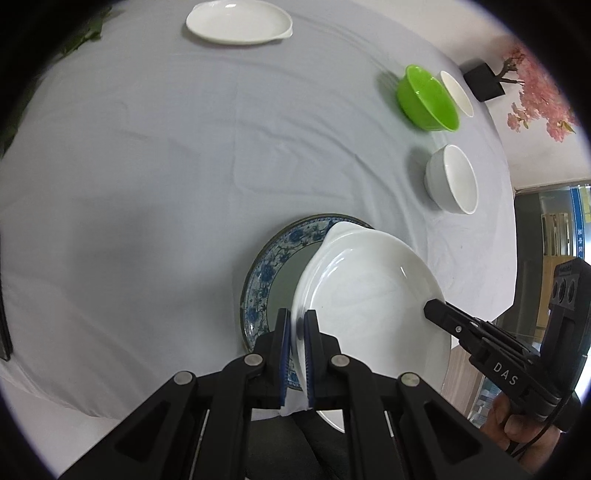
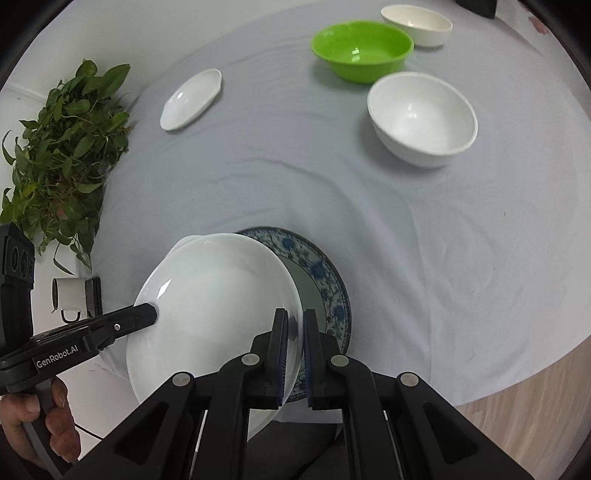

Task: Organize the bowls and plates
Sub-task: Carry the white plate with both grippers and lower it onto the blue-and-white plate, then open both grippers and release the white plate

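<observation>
Currently a white plate is held by both grippers at once, above a blue-patterned plate that lies flat near the table's near edge. The left gripper is clamped on the white plate's left rim, jaws nearly closed with only the rim between the blue pads. The right gripper is clamped the same way on the opposite rim. The white plate is seen tilted and partly overlapping the patterned plate; whether the two touch cannot be told.

Each tool is also seen from the other's camera, gripped by a hand low in the frame.

Farther back on the grey tablecloth a second white plate is set alone on the left. On the right three bowls are grouped: a white bowl nearest, a green bowl behind it, and a cream bowl just behind the green one. All bowls are upright and separate, none stacked.

A leafy plant is seen beyond the table's left edge, and pink blossoms beyond the right edge.
</observation>
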